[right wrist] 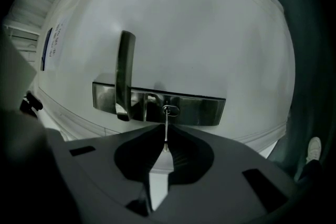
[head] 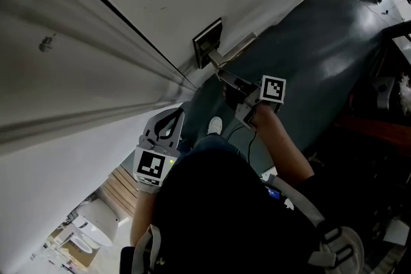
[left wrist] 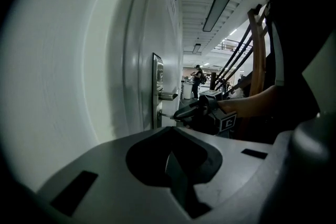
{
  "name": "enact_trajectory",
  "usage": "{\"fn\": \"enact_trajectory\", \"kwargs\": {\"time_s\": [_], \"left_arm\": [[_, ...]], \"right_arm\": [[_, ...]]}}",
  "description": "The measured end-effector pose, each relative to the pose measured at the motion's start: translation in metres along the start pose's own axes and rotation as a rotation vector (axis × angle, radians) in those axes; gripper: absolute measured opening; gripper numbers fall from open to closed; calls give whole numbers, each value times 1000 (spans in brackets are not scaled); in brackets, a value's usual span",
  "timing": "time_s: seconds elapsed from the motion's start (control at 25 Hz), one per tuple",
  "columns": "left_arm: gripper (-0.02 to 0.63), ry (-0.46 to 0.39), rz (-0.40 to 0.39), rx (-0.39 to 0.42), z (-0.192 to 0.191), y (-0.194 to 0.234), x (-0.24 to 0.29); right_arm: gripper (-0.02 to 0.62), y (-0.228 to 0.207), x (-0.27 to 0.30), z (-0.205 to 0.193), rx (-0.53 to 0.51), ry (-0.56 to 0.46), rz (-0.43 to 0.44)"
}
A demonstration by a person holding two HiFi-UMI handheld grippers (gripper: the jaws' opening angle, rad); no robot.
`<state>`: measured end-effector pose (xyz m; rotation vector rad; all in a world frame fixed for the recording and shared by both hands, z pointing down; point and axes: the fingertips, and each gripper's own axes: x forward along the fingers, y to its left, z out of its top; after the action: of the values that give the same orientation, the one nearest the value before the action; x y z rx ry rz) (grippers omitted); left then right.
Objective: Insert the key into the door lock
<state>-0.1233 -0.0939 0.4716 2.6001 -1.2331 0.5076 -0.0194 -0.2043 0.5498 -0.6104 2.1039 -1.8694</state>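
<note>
The white door (right wrist: 189,23) fills most of the right gripper view and, in the head view, runs along the upper left, with the dark floor (head: 321,54) beside it. The person's forearm (head: 282,141) extends towards the door, and one light shoe (head: 215,126) stands on the floor near its foot. The left gripper (left wrist: 171,157) is held back from the door, well apart from the lock; its jaws are pressed together with nothing between them. The right gripper (right wrist: 166,148) is up against the lock area, its marker cube (head: 273,88) facing the head camera, and its jaws are clamped on the key (right wrist: 166,127). A metal lock plate (right wrist: 199,108) is fixed to the door face. The lever handle (right wrist: 124,73) stands out from one end of that plate, clear of the right gripper. The key is a thin bright blade that projects forward from the closed jaw tips in a straight line to the plate. Its tip meets the keyhole (right wrist: 170,109), a small round cylinder set in the plate beside the handle base. How far the blade has entered cannot be determined. In the left gripper view the same contact appears side-on, with the key bridging the right gripper and the plate below the handle.
</note>
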Motion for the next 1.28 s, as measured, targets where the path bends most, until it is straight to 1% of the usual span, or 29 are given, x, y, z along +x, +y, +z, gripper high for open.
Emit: {"fn": "enact_trajectory", "kwargs": {"time_s": [0.4, 0.72, 0.88, 1.08, 1.28], "left_arm": [[6, 1, -13, 1, 3, -5, 11], [7, 4, -17, 1, 3, -7, 14], [6, 4, -21, -1, 3, -8, 15], [6, 8, -30, 1, 3, -12, 18], [6, 4, -30, 2, 4, -14, 19]], "right_arm": [[34, 2, 0, 6, 21, 51, -8], [34, 3, 1, 8, 34, 59, -9], [34, 3, 1, 8, 55, 53, -20], [33, 2, 0, 8, 72, 18, -19], [34, 2, 2, 10, 51, 21, 5]]}}
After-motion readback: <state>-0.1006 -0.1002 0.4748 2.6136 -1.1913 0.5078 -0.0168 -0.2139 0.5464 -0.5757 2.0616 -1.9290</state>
